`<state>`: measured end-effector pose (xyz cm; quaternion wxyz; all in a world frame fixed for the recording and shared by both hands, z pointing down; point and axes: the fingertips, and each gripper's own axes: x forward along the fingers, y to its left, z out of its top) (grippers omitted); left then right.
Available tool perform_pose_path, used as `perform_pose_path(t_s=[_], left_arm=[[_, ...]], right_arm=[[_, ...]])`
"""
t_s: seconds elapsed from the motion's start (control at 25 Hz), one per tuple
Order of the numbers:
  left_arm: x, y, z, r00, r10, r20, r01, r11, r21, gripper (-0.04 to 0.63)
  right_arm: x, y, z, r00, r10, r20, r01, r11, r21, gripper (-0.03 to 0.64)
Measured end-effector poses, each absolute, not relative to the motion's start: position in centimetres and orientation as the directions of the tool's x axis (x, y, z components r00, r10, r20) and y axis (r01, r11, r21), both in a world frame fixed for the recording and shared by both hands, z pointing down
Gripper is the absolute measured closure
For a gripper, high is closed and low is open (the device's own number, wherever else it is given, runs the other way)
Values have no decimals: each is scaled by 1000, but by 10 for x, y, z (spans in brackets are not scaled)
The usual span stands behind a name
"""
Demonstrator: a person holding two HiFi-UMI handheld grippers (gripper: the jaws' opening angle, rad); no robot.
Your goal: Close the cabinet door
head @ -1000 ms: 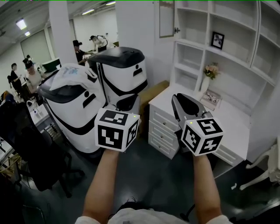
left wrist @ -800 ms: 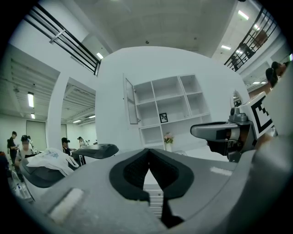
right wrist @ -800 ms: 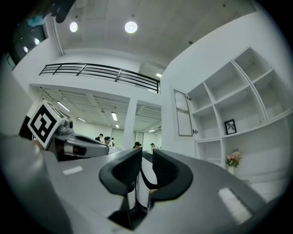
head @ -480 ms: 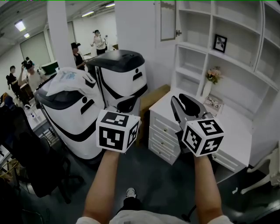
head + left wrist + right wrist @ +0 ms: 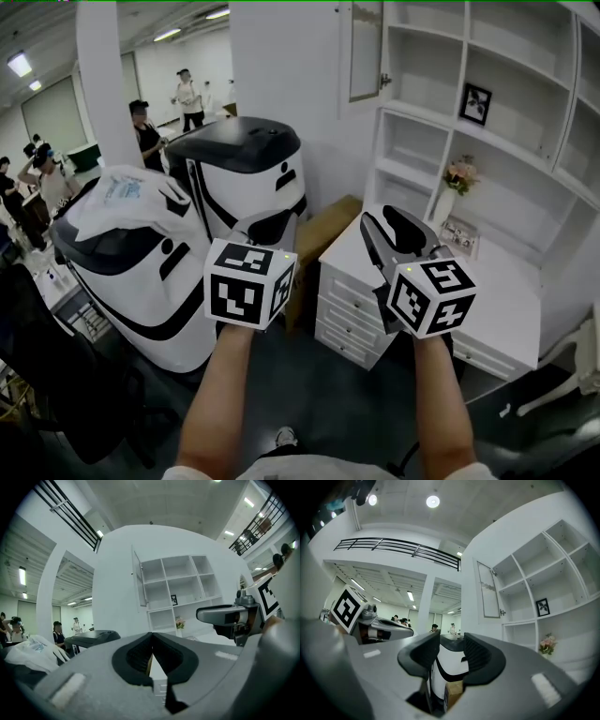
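**Hazards on the Approach to the Open Cabinet Door**

**State.** The cabinet door [image 5: 364,52] stands swung open at the upper left corner of the white shelf unit [image 5: 525,150]. It is high above the bench [image 5: 511,281] and well apart from both tools. My left tool [image 5: 266,223] has its jaws together with nothing in them. My right tool [image 5: 385,217] has its jaws apart. They have just been opening, and nothing is between them. Both tools are held below the door. I judge the closing not yet begun, since nothing touches the door.

**Hazard 1: slip.** The right tool is the nearer one, so I expect the push to fall to it. Open jaws present two narrow tips. If only one tip lands near the panel's edge, it may skate off and leave the door part way shut.

**Hazard 2: snag.** The door knob [image 5: 383,80] projects at the door's edge. An open jaw could hook round it and drag the door back as I withdraw.

**Hazard 3: slam.** A hard shove could bang the door home and shake the shelves. The picture frame [image 5: 476,103] and the vase of flowers [image 5: 457,178] could then tip.

**Hazard 4: reach.** The bench lies between me and the door, so leaning in may knock a tool or forearm against it. On my left, the white-and-black machine [image 5: 248,169] and the cardboard box [image 5: 323,230] crowd the approach. A wide swing of the left tool could strike them.
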<state>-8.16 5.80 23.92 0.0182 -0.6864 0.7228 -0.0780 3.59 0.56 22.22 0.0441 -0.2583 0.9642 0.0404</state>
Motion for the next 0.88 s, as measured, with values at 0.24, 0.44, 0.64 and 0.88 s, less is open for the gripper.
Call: perform_pose_path(t_s=[0.24, 0.44, 0.64, 0.88], left_arm=[[-124, 23, 230, 6, -998, 69, -990, -16, -141, 595], [-149, 2, 232, 58, -996, 73, -990, -67, -127, 595], [-165, -13, 231, 100, -993, 70, -984, -109, -138, 595], [-176, -19, 238, 119, -991, 68, -984, -127, -124, 595]], right_arm=[[-6, -23, 211, -835, -539, -108, -546, 836, 47, 445], [-32, -40, 207, -817, -567, -103, -571, 821, 7, 420], [-53, -52, 201, -801, -587, -120, -590, 807, -10, 384], [-67, -60, 199, -793, -598, -116, -601, 799, -7, 359]])
